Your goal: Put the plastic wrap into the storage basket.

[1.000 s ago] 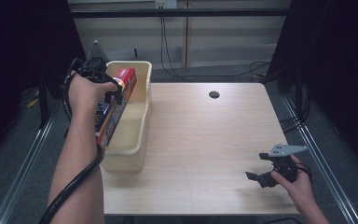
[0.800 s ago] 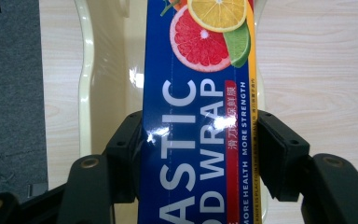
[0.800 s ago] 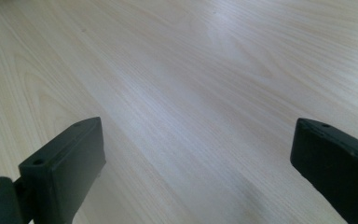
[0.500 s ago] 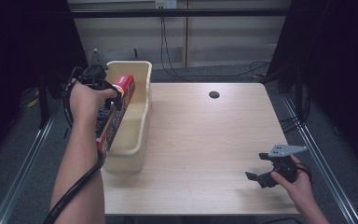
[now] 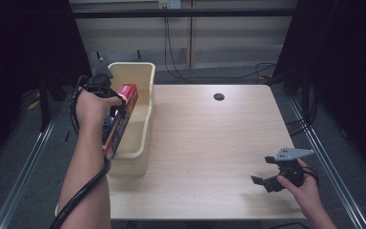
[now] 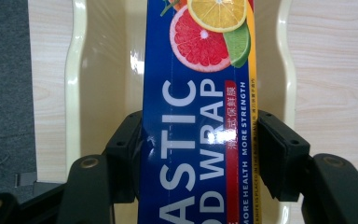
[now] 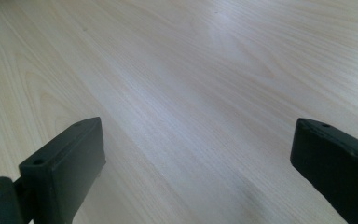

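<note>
A: Nearest to you first. What's your right hand-held gripper doing?

B: It sits low over the bare bench at the near right corner, jaws spread wide, nothing between them. The right gripper view has wood grain and two black jaws well apart. You've parked it there, I'd say so it stays clear of the work.

A: And your left hand-held gripper?

B: It's clenched on the plastic wrap box. Both pads press the long sides of the blue carton, about mid-length. You hold it by the narrow width, since that's the only span the jaws fit across.

A: Where's the box right now?

B: Above the cream tub at the left edge of the bench. In the high view it's tilted, red end up and toward the far wall, lower end down inside the tub near its left wall. Can't tell if it touches the bottom yet.

A: Why lined up like that?

B: Box runs along the tub's long axis, so it'll fit lengthwise. Looks like you're lowering it in; letting go comes next, my guess.

A: Anything farther out?

B: A dark round hole in the bench toward the far side, cables behind.
</note>
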The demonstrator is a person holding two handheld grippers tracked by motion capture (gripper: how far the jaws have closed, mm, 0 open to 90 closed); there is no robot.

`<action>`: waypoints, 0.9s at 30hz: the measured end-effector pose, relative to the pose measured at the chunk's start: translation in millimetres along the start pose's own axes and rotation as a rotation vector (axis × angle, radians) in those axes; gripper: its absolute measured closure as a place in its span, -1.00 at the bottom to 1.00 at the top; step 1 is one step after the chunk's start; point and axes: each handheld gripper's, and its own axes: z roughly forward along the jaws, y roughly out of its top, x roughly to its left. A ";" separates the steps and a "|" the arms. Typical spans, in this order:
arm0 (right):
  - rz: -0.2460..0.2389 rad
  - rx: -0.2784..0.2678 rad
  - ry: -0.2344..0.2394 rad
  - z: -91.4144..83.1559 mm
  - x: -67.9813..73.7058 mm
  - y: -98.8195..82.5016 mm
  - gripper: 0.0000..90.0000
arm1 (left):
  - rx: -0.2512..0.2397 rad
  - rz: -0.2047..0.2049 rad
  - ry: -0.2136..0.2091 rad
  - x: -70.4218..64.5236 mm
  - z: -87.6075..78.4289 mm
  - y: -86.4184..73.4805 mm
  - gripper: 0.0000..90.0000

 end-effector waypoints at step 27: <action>-0.001 0.001 0.000 0.6 -0.9 -0.6 -0.94 | 0.068 -0.037 -0.004 -4.0 37.0 5.2 -0.10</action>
